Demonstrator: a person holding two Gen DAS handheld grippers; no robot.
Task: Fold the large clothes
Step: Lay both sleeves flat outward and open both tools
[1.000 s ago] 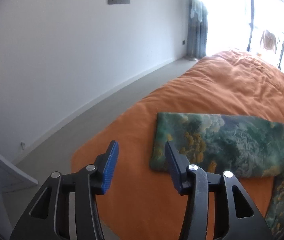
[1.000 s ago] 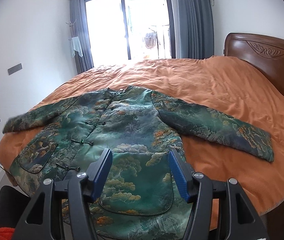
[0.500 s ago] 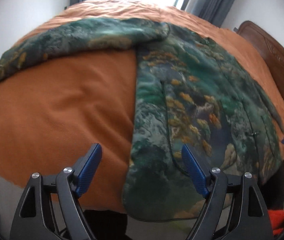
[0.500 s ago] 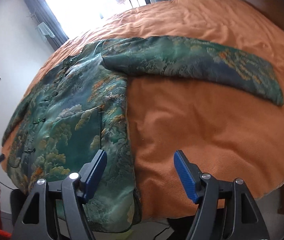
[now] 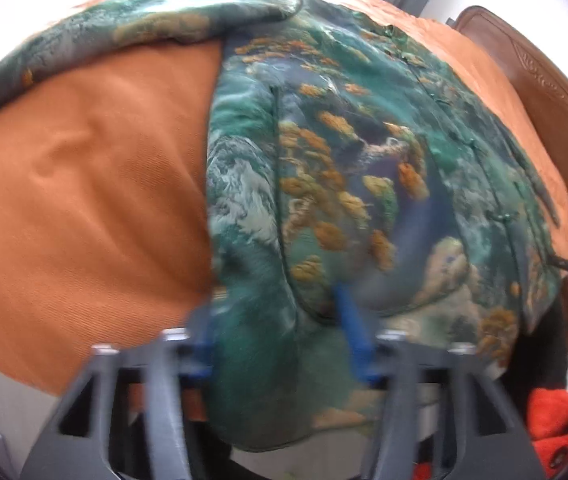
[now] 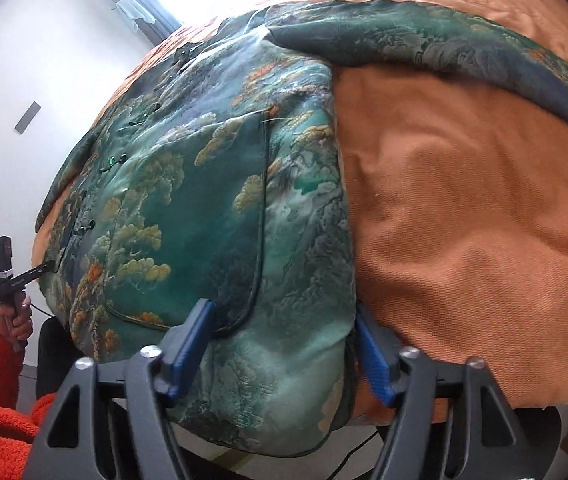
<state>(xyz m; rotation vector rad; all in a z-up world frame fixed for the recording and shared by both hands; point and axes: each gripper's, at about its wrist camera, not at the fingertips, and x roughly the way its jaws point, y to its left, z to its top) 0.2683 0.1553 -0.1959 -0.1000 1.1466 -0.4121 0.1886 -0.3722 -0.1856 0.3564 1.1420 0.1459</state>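
Blue ribbed fingers (image 6: 190,338) of the right gripper (image 6: 284,344) are closing around the lower right corner of the padded green jacket with a woven landscape pattern (image 6: 212,184); the hem sits between the pads, though whether they press on it yet cannot be told. In the blurred left wrist view, the left gripper (image 5: 280,340) is likewise closing with the jacket's other bottom corner between its jaws, contact equally unclear.

That jacket lies spread flat, front up, on the orange quilted bedspread (image 6: 464,208), sleeves stretched out to either side and the hem draping over the near edge of the bed.

It looks thick and quilted, with a smooth satin-like sheen, dark piping along the pocket edges (image 6: 262,208) and small knotted fastenings (image 6: 112,162) down the middle. I judge it soft but bulky, fairly heavy for cloth, and likely slippery. Gripping well in from the edge, through the full padding at each corner, should keep it from sliding out.
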